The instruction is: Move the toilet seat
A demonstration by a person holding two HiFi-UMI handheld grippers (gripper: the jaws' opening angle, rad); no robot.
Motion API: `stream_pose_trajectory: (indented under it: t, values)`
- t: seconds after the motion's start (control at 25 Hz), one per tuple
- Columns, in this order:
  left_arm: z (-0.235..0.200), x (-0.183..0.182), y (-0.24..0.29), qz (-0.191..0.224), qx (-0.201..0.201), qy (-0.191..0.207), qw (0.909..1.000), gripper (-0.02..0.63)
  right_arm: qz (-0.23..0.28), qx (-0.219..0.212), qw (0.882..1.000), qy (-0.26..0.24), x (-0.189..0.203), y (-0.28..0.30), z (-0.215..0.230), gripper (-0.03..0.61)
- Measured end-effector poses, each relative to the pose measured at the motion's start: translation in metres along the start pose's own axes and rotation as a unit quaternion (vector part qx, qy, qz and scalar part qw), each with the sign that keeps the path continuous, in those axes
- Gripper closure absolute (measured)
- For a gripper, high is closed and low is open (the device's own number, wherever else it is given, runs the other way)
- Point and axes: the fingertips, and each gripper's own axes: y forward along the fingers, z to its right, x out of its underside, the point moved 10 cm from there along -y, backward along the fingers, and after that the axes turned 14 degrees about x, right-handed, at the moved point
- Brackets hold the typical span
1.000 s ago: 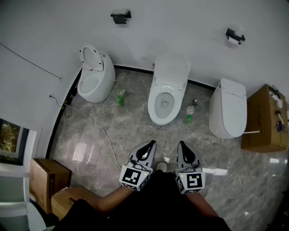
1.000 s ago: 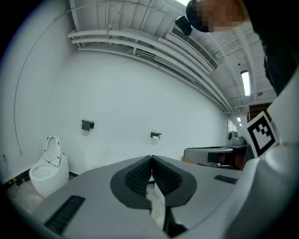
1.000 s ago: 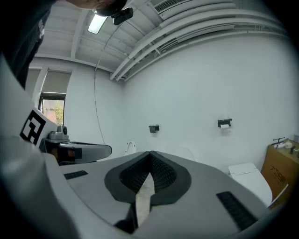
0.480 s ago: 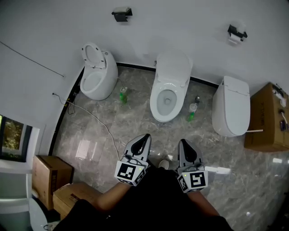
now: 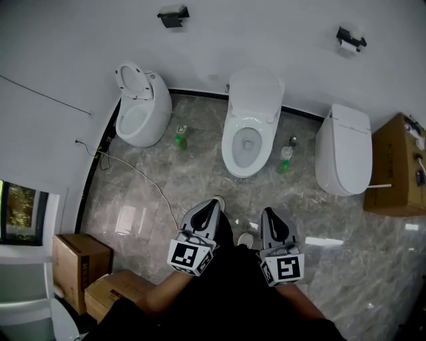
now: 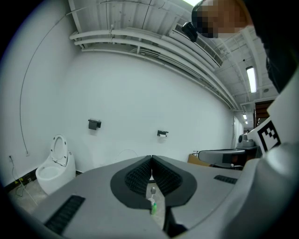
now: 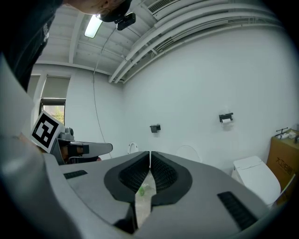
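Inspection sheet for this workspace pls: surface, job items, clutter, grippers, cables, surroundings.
Surface: glossy grey marble-tile floor, no spill seen.
Job's things: three white ceramic toilets. Left toilet seat raised; middle toilet lid raised, bowl open; right toilet lid shut.
Clutter: green bottle between left and middle toilets; second green bottle right of the middle toilet; brown cardboard boxes.
Grippers: left gripper and right gripper both shut, empty, apart from every toilet.
Cables: thin white cable lying across the floor.
Surroundings: white wall, two black wall holders.
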Motion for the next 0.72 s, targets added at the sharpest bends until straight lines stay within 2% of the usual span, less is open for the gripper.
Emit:
stream_pose_trajectory:
  t: [0.32, 0.72]
  values:
    - [-0.048, 0.006, 0.018, -0.008, 0.009, -0.025, 0.9996, 0.598, -0.028, 0.010, 1.000, 0.004, 0.003, 0.043, -0.010, 0.548]
    - [-0.147, 0.014, 0.047, -0.032, 0.021, -0.062, 0.9974, 0.598, -0.067, 0.004, 0.997, -0.025, -0.013, 0.147, -0.046, 0.548]
